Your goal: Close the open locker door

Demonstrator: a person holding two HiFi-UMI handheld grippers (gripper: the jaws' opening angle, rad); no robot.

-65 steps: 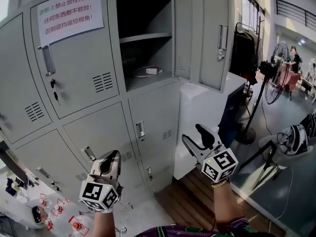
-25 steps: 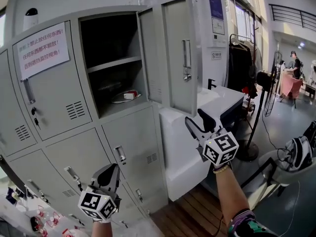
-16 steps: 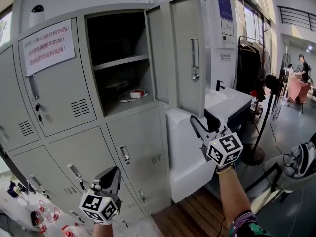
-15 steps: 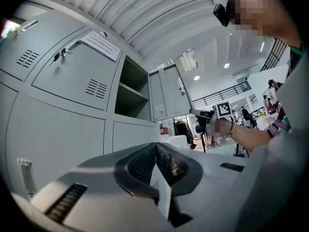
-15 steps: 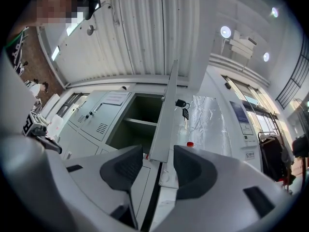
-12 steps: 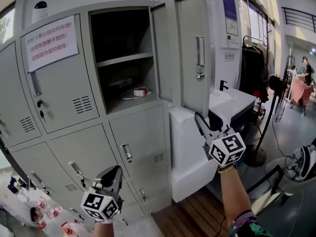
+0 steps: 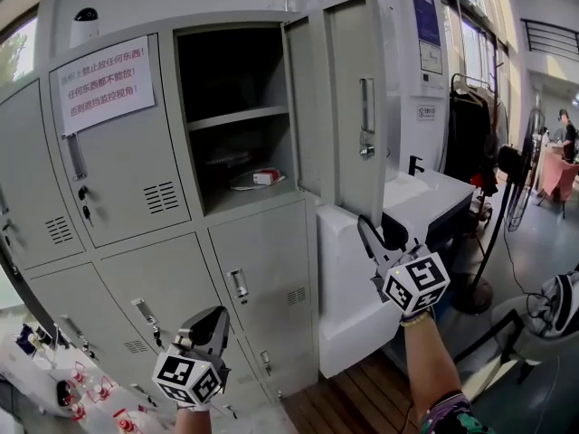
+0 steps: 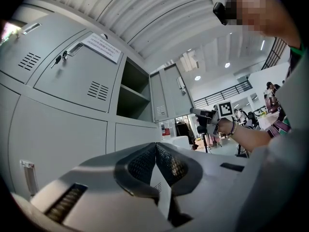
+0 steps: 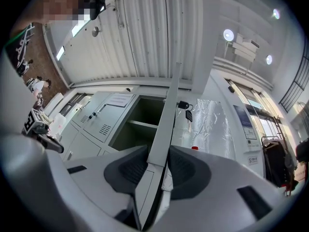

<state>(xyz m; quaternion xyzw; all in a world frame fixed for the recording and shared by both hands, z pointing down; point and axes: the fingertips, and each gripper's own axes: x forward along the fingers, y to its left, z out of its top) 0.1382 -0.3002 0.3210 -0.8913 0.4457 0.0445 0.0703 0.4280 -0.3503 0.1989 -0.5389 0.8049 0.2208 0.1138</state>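
Nearest, at the lower left of the head view, the left gripper [image 7: 210, 322] hangs in front of the bottom row of lockers, its jaws pressed together with nothing between them. Further up, right of centre, the right gripper [image 7: 365, 227] reaches up to the bottom corner of the open locker door [image 7: 355, 80]. Its jaws have just been closing, and its own view shows the door's thin edge standing between them, a pad lying against each face. The door stands swung out at the right side of its compartment in the upper middle of the frame, with a handle [image 7: 365, 107] and a key hanging below it. Inside the compartment are a shelf [image 7: 240, 116] and, on its floor, a small red-and-white thing [image 7: 264, 177]. On the closed door to the left is a paper notice [image 7: 102, 84]. Just right of the lockers stands a white box-like unit [image 7: 348, 278]. Beyond it, at the right edge, are dark clothes on a rack [image 7: 470, 138] and a standing fan [image 7: 520, 174].
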